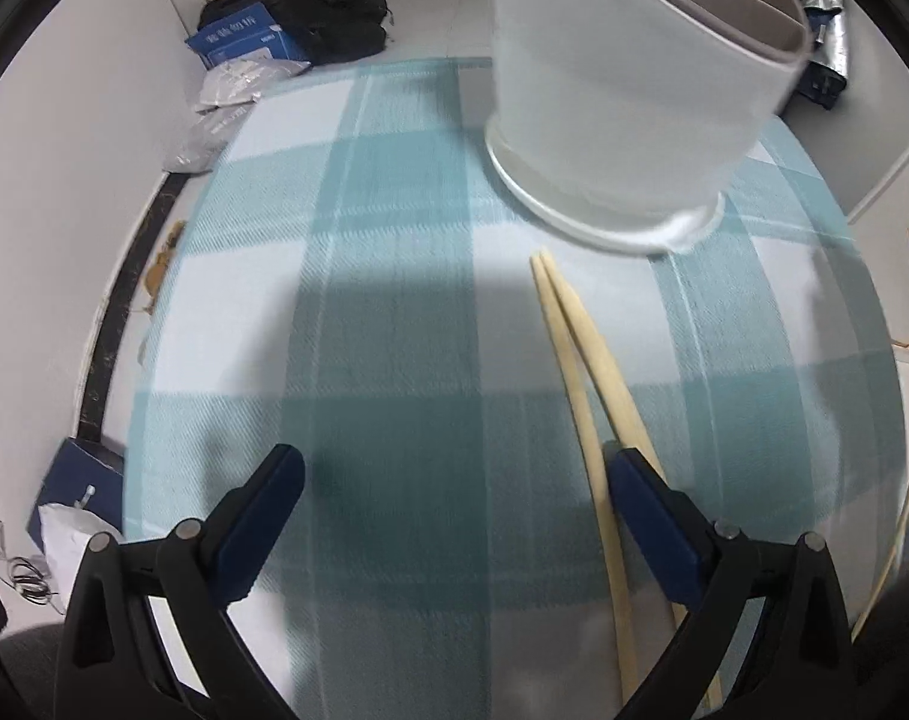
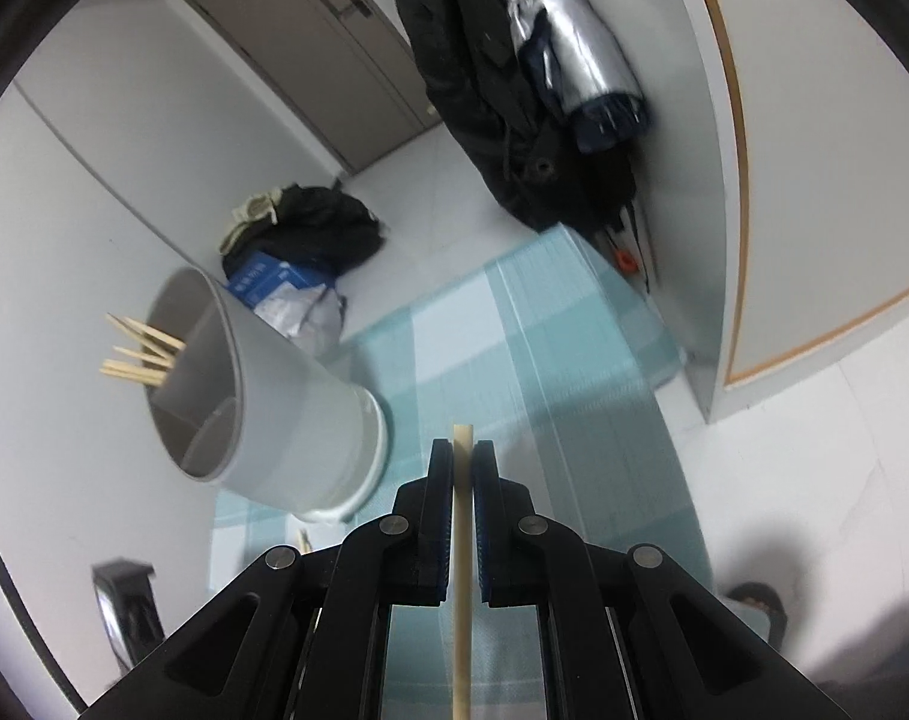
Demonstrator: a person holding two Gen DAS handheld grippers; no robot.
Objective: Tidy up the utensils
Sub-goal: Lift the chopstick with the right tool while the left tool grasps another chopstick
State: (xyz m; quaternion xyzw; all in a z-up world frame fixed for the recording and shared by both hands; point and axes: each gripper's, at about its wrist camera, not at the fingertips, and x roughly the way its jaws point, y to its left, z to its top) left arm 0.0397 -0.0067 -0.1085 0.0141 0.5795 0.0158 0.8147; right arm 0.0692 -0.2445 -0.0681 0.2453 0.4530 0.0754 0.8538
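The chopstick sits pinched between the pads of the right gripper, its blunt tip poking just past the fingertips, carried above the checked cloth to the right of the utensil holder. It is a thin, smooth, pale stick of round section — held at one narrow band, so it could pivot or slide out if swung fast, and its tip might catch the holder's rim instead of dropping in. The holder is a matte white cylinder with an inner divider (several sticks already lean in one compartment); a knock could tip it.

Two more chopsticks lie side by side on the woven teal-and-white cloth, near the holder's base. The left gripper hangs spread and empty over them, one finger over the sticks — closing there would likely miss or scatter them.
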